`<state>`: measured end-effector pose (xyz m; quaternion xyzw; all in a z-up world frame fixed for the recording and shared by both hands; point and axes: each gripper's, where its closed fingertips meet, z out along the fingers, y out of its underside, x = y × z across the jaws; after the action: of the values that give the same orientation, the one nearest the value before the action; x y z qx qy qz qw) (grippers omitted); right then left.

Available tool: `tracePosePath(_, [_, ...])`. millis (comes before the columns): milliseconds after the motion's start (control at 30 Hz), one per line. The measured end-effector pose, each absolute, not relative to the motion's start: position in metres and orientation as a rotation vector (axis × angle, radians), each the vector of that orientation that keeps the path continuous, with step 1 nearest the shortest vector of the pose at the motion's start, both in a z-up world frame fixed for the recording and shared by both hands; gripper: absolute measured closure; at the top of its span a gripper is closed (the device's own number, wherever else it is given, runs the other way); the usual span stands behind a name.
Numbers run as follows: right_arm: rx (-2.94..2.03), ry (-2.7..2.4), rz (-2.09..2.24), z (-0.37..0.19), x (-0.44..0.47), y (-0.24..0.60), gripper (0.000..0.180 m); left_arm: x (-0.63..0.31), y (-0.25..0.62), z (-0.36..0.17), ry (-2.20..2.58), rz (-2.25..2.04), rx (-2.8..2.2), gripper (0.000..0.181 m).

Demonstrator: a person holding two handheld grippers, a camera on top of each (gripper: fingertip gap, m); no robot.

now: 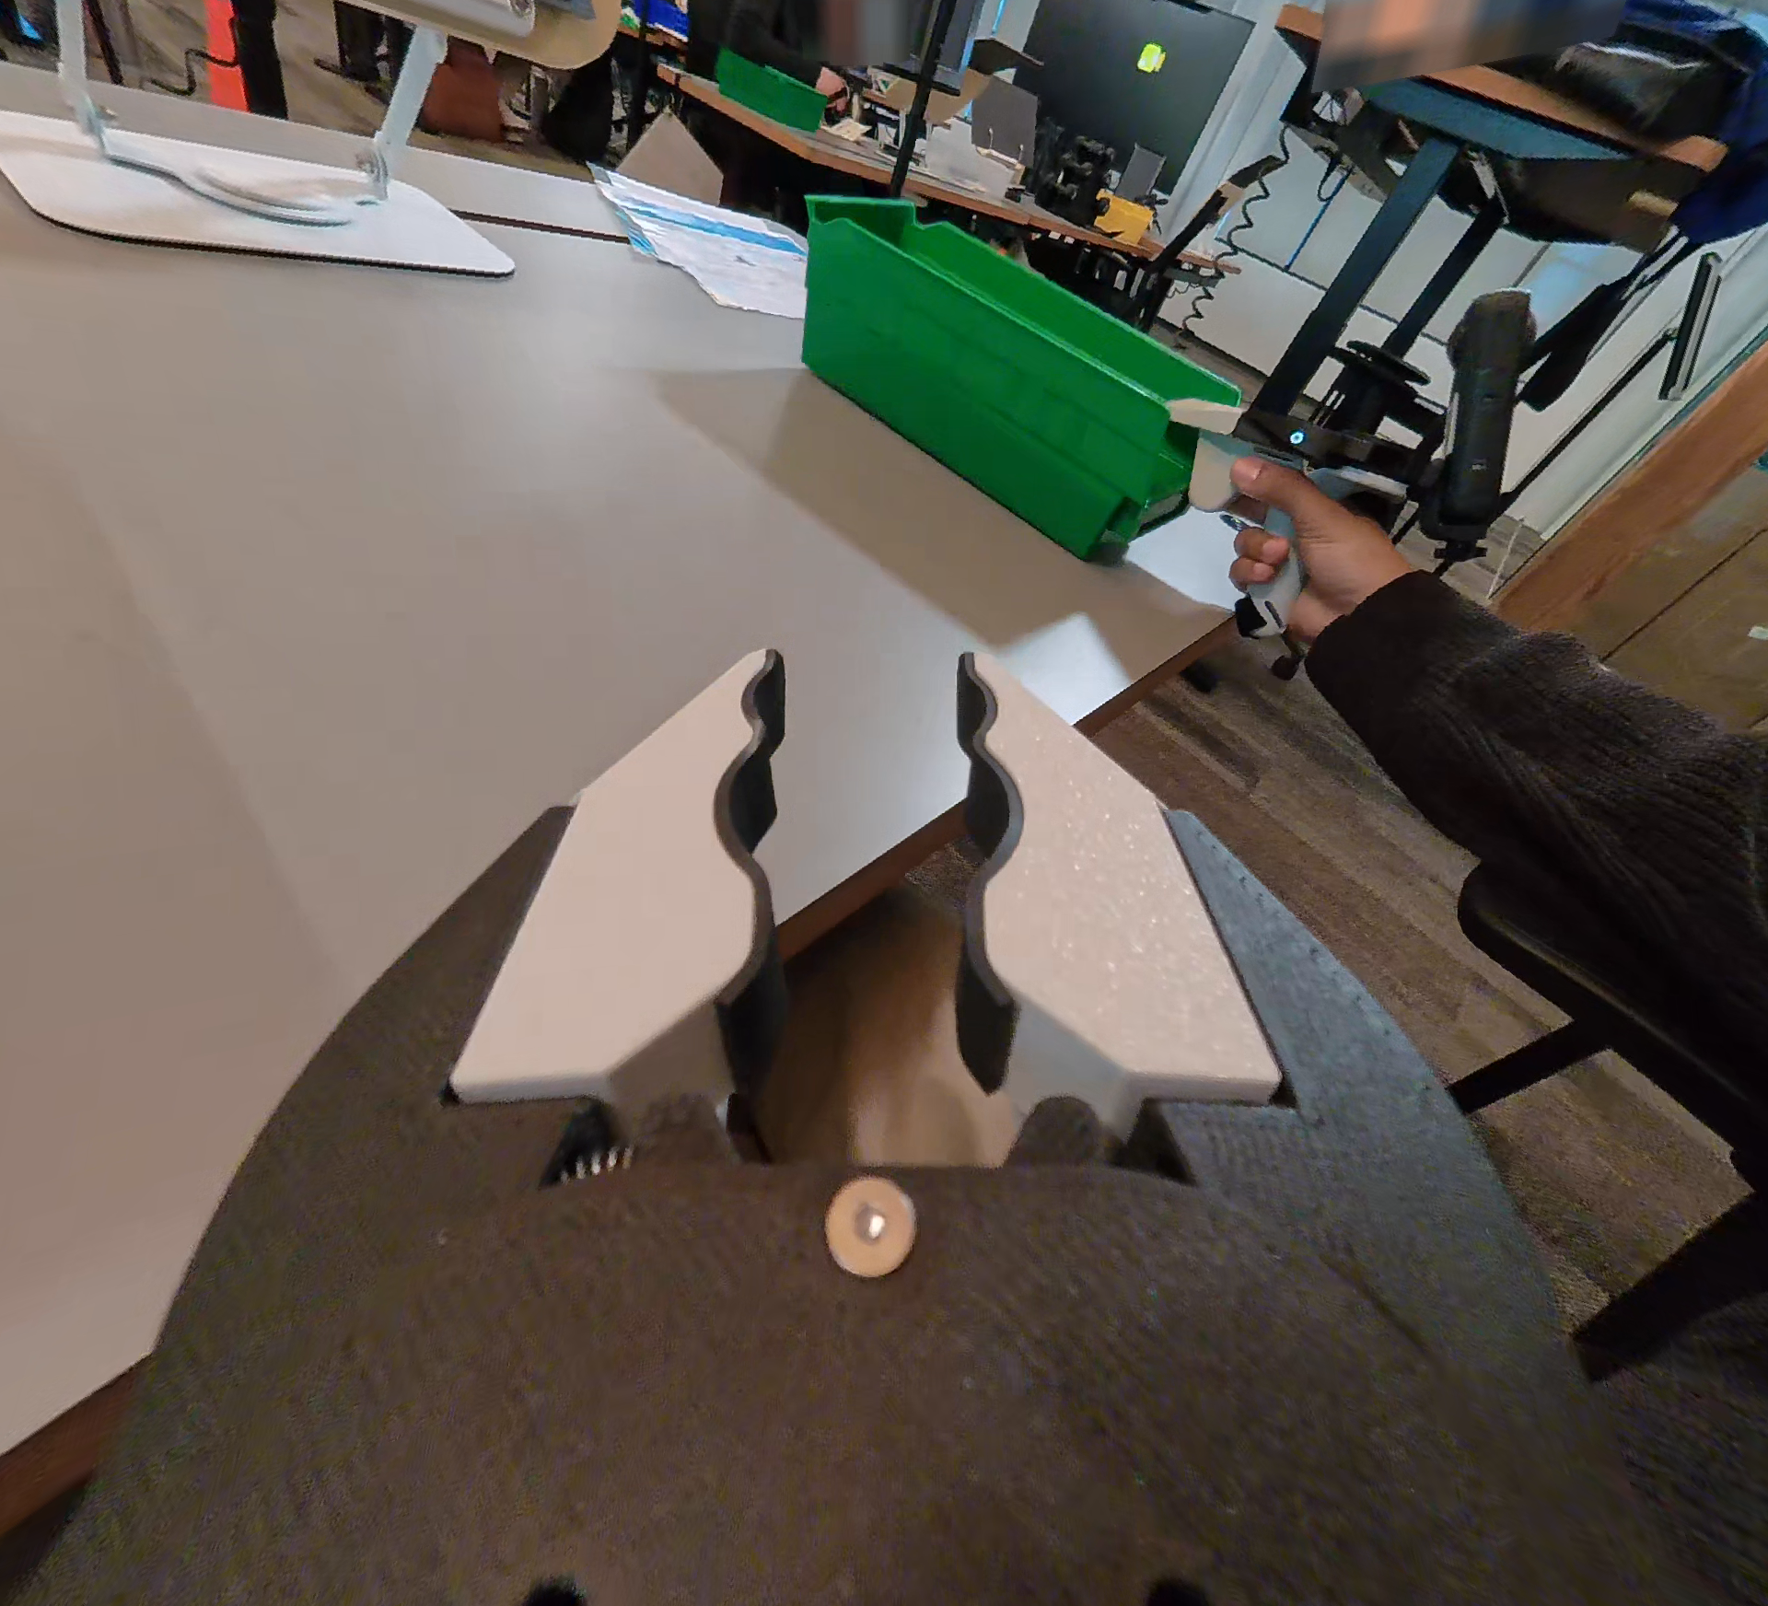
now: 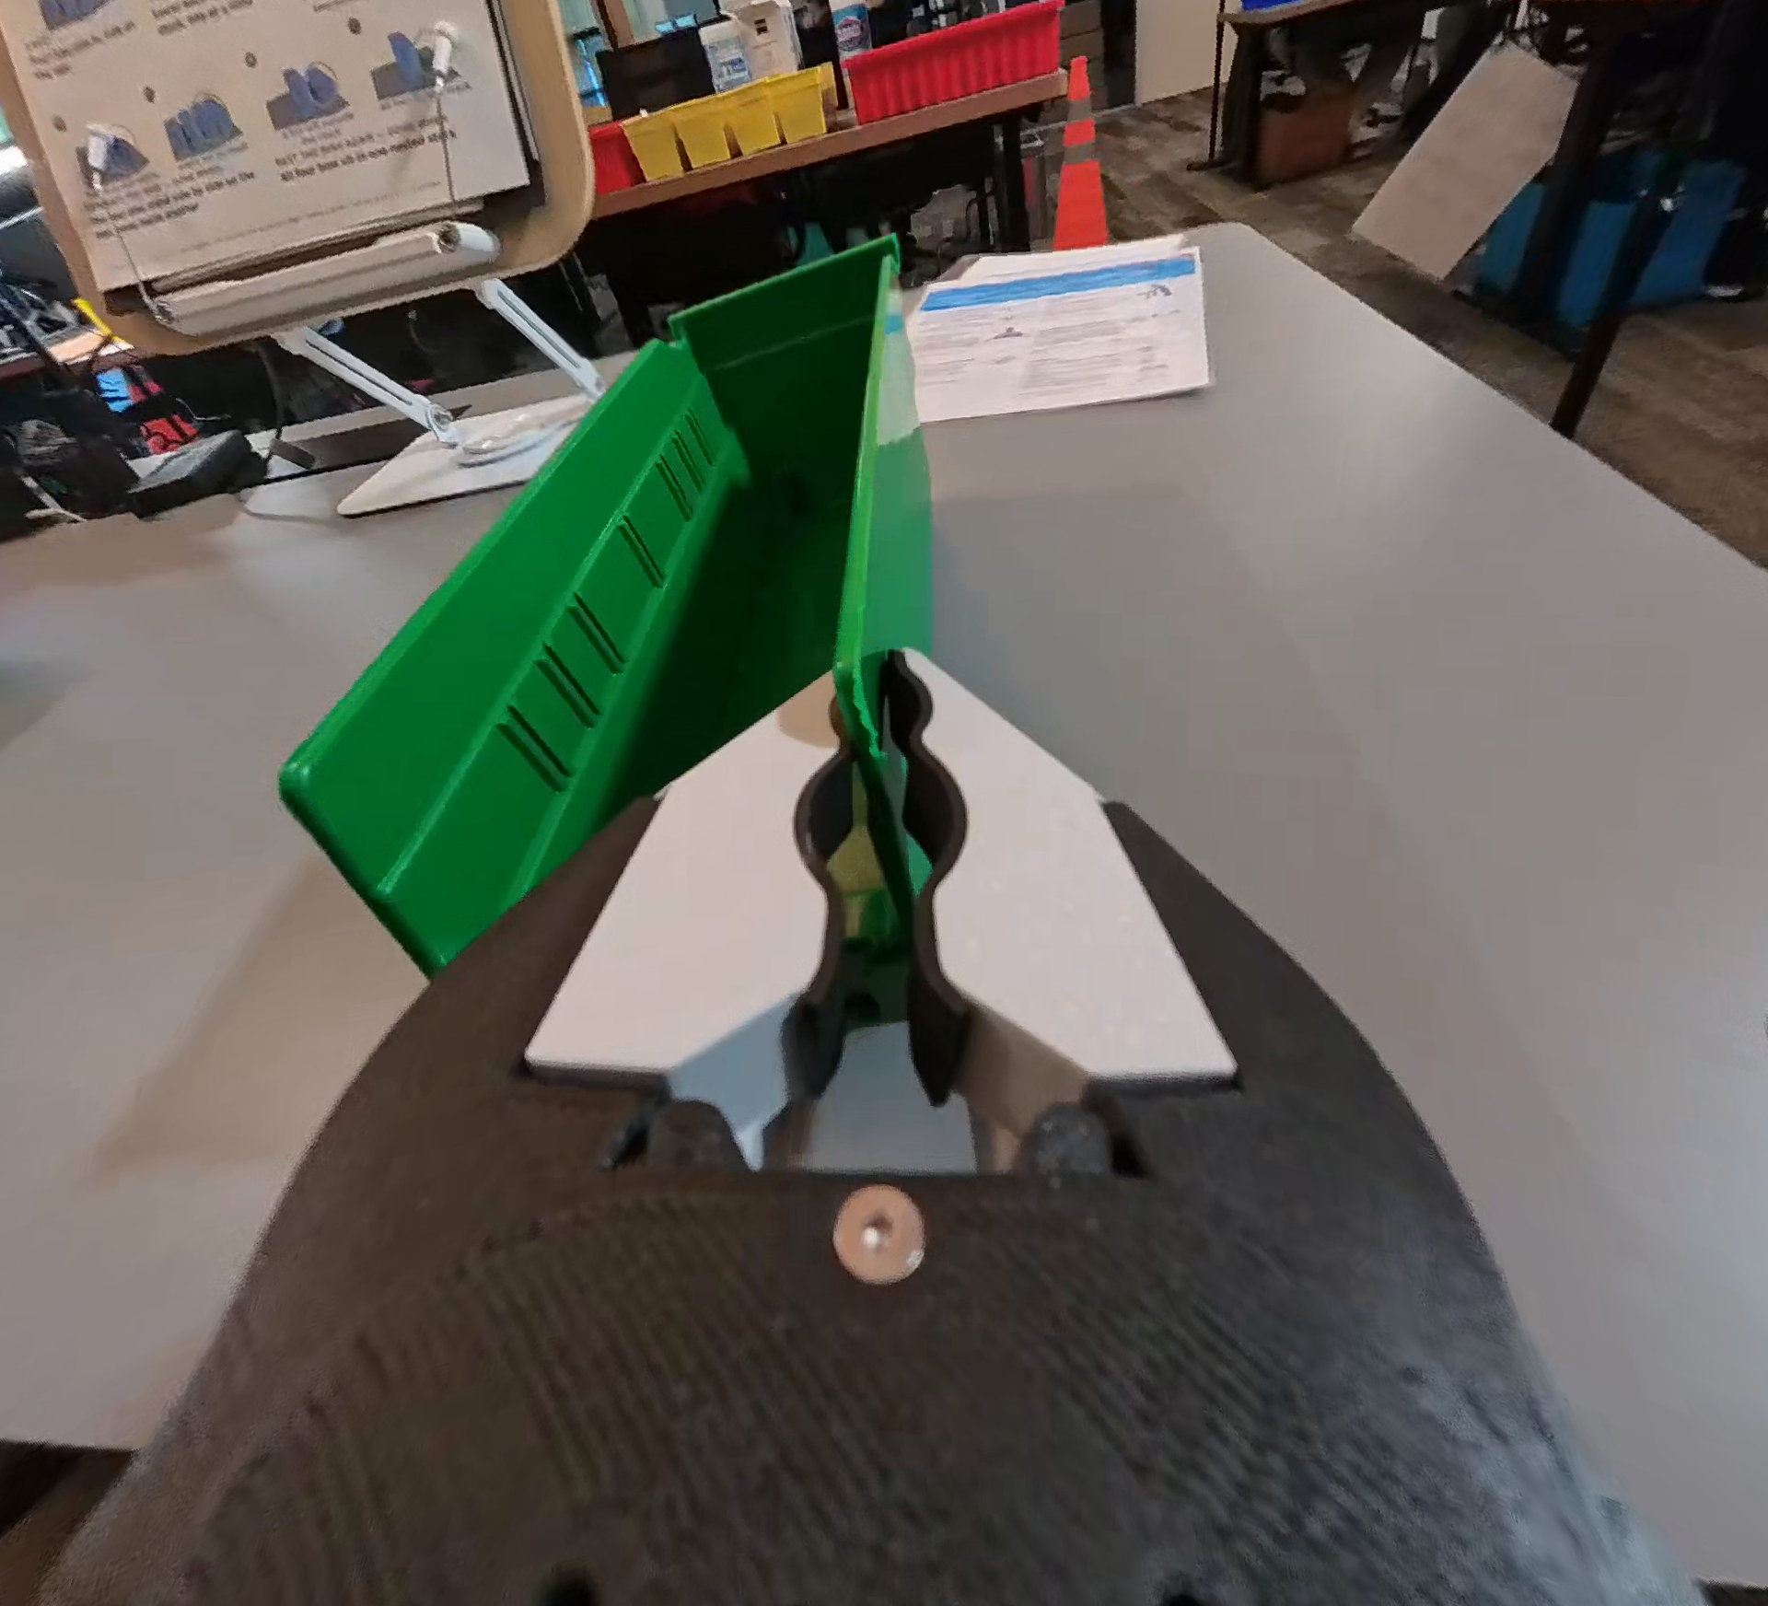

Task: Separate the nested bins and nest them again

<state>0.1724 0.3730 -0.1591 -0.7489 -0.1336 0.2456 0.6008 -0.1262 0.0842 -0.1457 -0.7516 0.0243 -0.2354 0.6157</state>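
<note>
A stack of nested green bins (image 1: 995,374) sits on the grey table (image 1: 383,508) near its right edge. In the left wrist view my left gripper (image 1: 869,680) is open and empty, over the table's near edge and well short of the bins. My right gripper (image 1: 1207,436), held by a hand, is at the bins' near end. In the right wrist view my right gripper (image 2: 872,685) is shut on the thin right wall of the top green bin (image 2: 574,622). The bin's open inside extends away to the left of the fingers. How many bins are nested is hidden.
A document stand with an instruction sheet (image 2: 268,58) stands at the table's far left, its base showing in the left wrist view (image 1: 239,211). A printed paper (image 2: 1062,335) lies behind the bins. The table's edge (image 1: 1100,718) runs close to the bins; a chair (image 1: 1626,1034) is beyond it.
</note>
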Motion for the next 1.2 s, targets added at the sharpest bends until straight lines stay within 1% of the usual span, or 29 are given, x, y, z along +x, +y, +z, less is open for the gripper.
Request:
tracePosePath(267, [-1.758, -0.269, 0.587, -0.166, 0.192, 0.382, 0.176, -0.124, 0.083, -0.15, 0.064, -0.54, -1.744, 0.148])
tracePosePath(333, [-1.751, -0.238, 0.546, -0.165, 0.2, 0.385, 0.173, -0.122, 0.083, -0.151, 0.067, -0.542, -1.749, 0.149])
tracePosePath(467, [-1.72, -0.206, 0.569, -0.158, 0.202, 0.383, 0.146, -0.12, 0.083, -0.152, 0.08, -0.534, -1.753, 0.149])
tracePosePath(500, [-1.71, -0.199, 0.568, -0.155, 0.202, 0.382, 0.136, -0.12, 0.084, -0.153, 0.084, -0.525, -1.753, 0.149])
tracePosePath(533, [-1.695, -0.189, 0.554, -0.149, 0.204, 0.382, 0.131, -0.12, 0.084, -0.153, 0.089, -0.518, -1.754, 0.149])
tracePosePath(600, [-1.631, -0.193, 0.514, -0.127, 0.204, 0.377, 0.128, -0.12, 0.085, -0.155, 0.095, -0.505, -1.756, 0.149])
tracePosePath(633, [-1.579, -0.211, 0.48, -0.11, 0.2, 0.371, 0.129, -0.12, 0.085, -0.155, 0.095, -0.502, -1.757, 0.149])
tracePosePath(700, [-1.412, -0.288, 0.362, -0.064, 0.178, 0.346, 0.145, -0.12, 0.087, -0.159, 0.091, -0.511, -1.769, 0.149])
tracePosePath(767, [-1.195, -0.412, 0.328, -0.027, 0.12, 0.301, 0.158, -0.115, 0.088, -0.171, 0.095, -0.57, -1.82, 0.149])
tracePosePath(800, [-1.134, -0.5, 0.376, -0.022, 0.079, 0.276, 0.165, -0.111, 0.088, -0.178, 0.091, -0.615, -1.852, 0.149])
tracePosePath(833, [-1.121, -0.584, 0.47, -0.026, 0.034, 0.253, 0.165, -0.109, 0.089, -0.182, 0.071, -0.657, -1.871, 0.149])
tracePosePath(867, [-1.149, -0.661, 0.593, -0.039, -0.011, 0.23, 0.161, -0.107, 0.09, -0.182, 0.051, -0.698, -1.873, 0.148])
tracePosePath(933, [-1.306, -0.785, 0.79, -0.081, -0.085, 0.193, 0.147, -0.109, 0.092, -0.173, 0.051, -0.72, -1.84, 0.145])
tracePosePath(1000, [-1.467, -0.928, 0.824, -0.126, -0.13, 0.165, 0.135, -0.124, 0.095, -0.159, 0.089, -0.615, -1.787, 0.143])
tracePosePath(1067, [-1.504, -1.067, 0.757, -0.152, -0.148, 0.149, 0.13, -0.157, 0.097, -0.136, 0.09, -0.415, -1.694, 0.142])
tracePosePath(1133, [-1.507, -1.103, 0.748, -0.162, -0.151, 0.143, 0.132, -0.216, 0.094, -0.109, -0.047, -0.168, -1.573, 0.144])
tracePosePath(1200, [-1.538, -1.103, 0.783, -0.168, -0.151, 0.144, 0.13, -0.274, 0.079, -0.083, -0.199, -0.017, -1.447, 0.147])
